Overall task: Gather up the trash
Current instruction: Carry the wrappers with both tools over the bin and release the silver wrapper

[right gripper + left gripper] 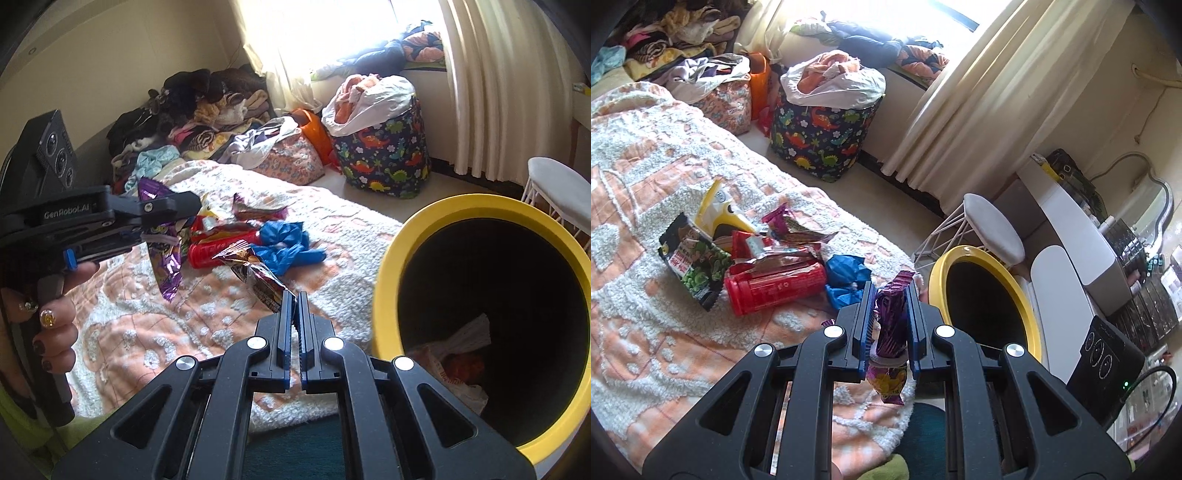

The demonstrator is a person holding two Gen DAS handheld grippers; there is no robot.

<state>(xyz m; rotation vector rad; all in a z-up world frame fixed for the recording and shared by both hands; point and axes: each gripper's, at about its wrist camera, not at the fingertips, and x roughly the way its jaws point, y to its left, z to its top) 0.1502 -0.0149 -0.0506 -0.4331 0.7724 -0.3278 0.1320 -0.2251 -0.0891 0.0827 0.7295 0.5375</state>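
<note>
Bedside: both grippers clamped (wrappers)

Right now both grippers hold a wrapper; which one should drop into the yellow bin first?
Right. The right gripper pinches its brown wrapper beside the yellow bin. The left gripper, clamping the purple wrapper, looks farther back over the bed.

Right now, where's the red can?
In the left wrist view the red can lies on its side on the bedspread, between the green-pea snack bag and blue crumpled plastic.
</note>
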